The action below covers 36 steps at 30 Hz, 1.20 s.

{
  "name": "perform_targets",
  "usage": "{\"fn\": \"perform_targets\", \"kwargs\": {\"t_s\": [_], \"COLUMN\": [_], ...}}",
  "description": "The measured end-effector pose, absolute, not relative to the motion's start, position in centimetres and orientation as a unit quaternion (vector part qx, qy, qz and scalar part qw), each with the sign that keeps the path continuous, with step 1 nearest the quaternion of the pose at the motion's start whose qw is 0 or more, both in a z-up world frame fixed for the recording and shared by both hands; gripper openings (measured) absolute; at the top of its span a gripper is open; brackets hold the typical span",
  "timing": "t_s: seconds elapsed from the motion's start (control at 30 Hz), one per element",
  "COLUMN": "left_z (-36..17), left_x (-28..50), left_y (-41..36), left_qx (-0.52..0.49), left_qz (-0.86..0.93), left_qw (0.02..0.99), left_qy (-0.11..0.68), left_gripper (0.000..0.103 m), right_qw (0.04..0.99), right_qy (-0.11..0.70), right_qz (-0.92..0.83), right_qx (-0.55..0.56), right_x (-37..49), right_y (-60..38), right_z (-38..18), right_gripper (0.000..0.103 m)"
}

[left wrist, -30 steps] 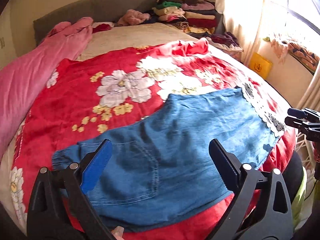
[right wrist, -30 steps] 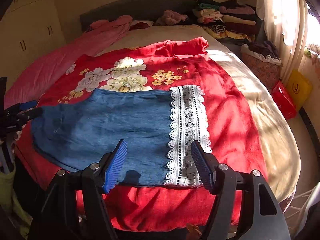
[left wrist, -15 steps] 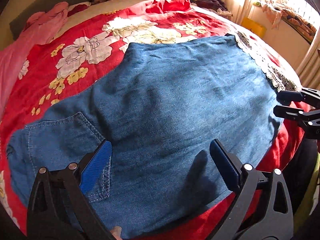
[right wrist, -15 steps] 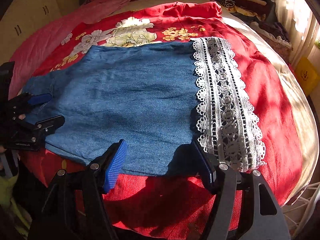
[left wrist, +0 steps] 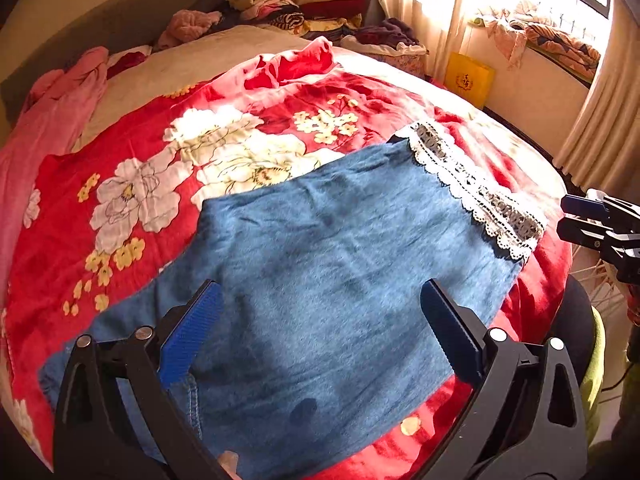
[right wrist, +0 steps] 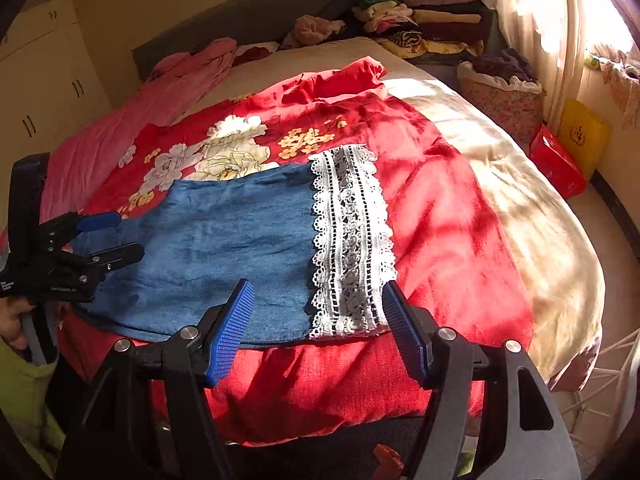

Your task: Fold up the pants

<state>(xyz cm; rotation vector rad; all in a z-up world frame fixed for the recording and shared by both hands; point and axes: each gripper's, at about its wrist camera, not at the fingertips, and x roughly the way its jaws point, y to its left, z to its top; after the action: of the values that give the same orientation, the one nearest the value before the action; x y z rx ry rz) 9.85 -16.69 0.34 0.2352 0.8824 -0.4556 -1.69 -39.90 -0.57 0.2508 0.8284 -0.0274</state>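
Observation:
Blue denim pants (left wrist: pixel 328 264) with a white lace hem (left wrist: pixel 480 196) lie flat on a red floral blanket (left wrist: pixel 168 184) on the bed. My left gripper (left wrist: pixel 320 320) hovers open over the waist half near the bed's front edge, nothing between its blue pads. From the right wrist, the pants (right wrist: pixel 232 240) spread leftward and the lace hem (right wrist: pixel 348 240) runs toward me. My right gripper (right wrist: pixel 318 320) stands open just above the near corner of the hem, not touching it. The right gripper (left wrist: pixel 568 220) shows beyond the hem. The left gripper (right wrist: pixel 128 236) shows at the waist end.
A pink quilt (right wrist: pixel 132 120) lies along the left of the bed. Folded clothes (right wrist: pixel 424 16) are piled by the headboard, with a laundry basket (right wrist: pixel 500 92), a red bag (right wrist: pixel 556 160) and a yellow bag (right wrist: pixel 584 132) on the floor at the right. A hand (right wrist: pixel 12 320) holds the left gripper.
Both grippers dipped close over the pants half a second ago and have since drawn back and up. The pants lie as before, and both jaws stayed open.

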Motion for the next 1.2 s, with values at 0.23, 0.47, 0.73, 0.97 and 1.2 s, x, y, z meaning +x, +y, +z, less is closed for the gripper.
{"fn": "perform_targets", "kwargs": {"t_s": [0.23,0.47,0.73,0.97,1.2], "left_z": [1.3,-0.5,-3.7,-5.8,-6.5], "left_x": [12.0,15.9,20.3,23.3,23.5], "left_y": [-20.6,-23.8,-27.1,-28.8,-29.4], "left_qx": [0.135,0.135,0.183,0.163,0.12], "left_qz": [-0.247,-0.284,-0.309,-0.341,-0.375], "left_qw": [0.866,0.841,0.816,0.804,0.79], "left_qy": [0.413,0.441,0.453,0.459,0.47], "left_gripper": [0.093,0.093,0.093,0.085,0.047], "right_qw": [0.906,0.895,0.89,0.889,0.888], "right_qy": [0.4,0.418,0.422,0.422,0.424], "right_qz": [-0.022,-0.024,-0.024,-0.016,-0.013], "right_qx": [0.137,0.155,0.17,0.174,0.176], "right_x": [-2.0,-0.8,0.4,1.2,1.9], "right_y": [-40.9,-41.4,-41.6,-41.4,-41.3], "right_z": [-1.1,-3.5,-5.2,-6.0,-6.5], "right_gripper": [0.065,0.065,0.065,0.066,0.066]}}
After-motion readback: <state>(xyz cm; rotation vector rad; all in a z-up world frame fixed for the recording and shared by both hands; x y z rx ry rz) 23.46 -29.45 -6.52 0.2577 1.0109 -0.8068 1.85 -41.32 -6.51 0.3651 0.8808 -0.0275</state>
